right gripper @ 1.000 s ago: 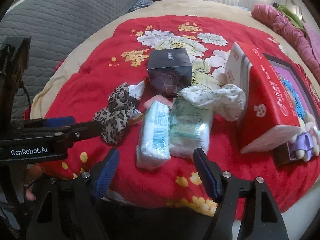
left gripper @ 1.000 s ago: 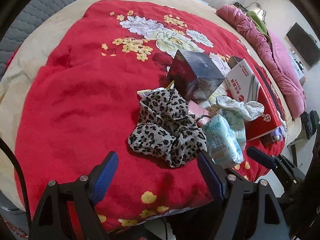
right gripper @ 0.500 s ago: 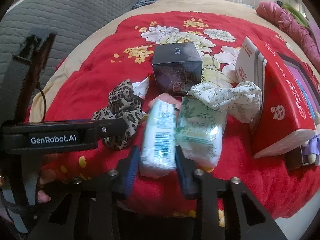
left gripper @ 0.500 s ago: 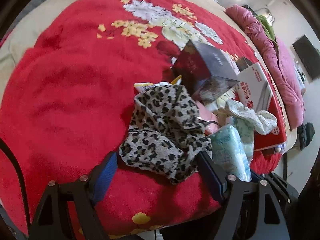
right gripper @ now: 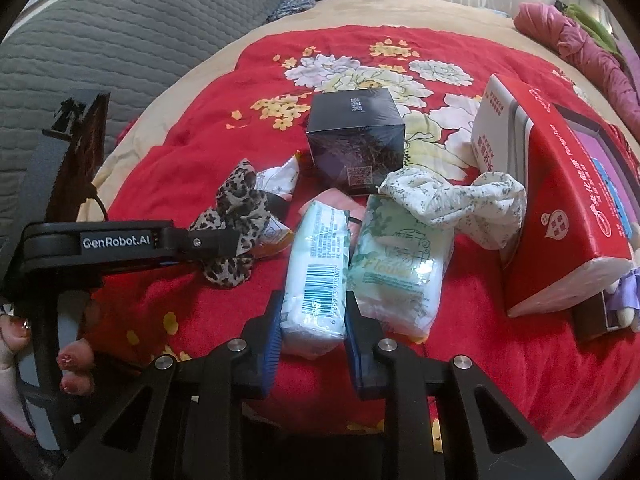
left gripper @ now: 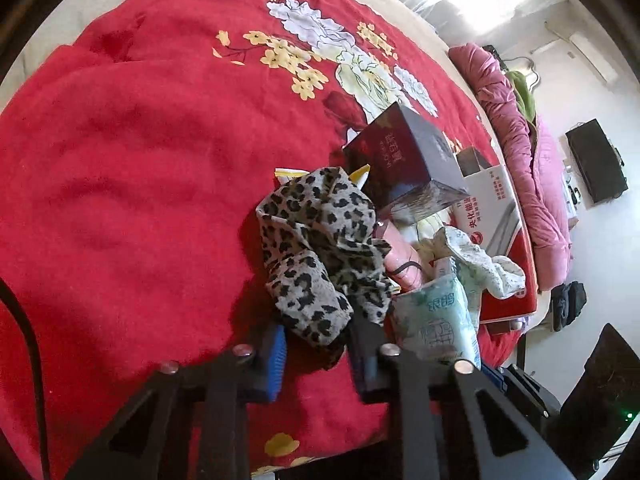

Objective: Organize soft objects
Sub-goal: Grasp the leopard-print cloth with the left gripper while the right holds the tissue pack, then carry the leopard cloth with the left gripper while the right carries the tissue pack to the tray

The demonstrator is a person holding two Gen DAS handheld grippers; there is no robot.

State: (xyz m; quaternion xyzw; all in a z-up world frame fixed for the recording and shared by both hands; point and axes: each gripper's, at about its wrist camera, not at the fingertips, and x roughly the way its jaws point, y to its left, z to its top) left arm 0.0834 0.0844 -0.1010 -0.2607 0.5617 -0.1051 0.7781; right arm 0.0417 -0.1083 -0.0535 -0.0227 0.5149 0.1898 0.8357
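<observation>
While both grippers took hold on the bed (left gripper: 120,160), the right gripper (right gripper: 310,334) pinched the tissue pack (right gripper: 316,264) and the left gripper (left gripper: 316,344) was closing on the leopard cloth (left gripper: 320,248); lifting both clear seemed next. Only the right view showed the left gripper's side and a hand (right gripper: 76,368), plus the far headboard (right gripper: 120,40).

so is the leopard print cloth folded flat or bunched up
Bunched up: the leopard print cloth lies crumpled in loose folds, its near end between the left gripper's closing fingers.

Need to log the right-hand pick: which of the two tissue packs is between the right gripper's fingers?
The narrower tissue pack with the barcode, on the left of the pair. The right gripper clamps its near end; the wider green floral pack lies beside it, outside the fingers.
</observation>
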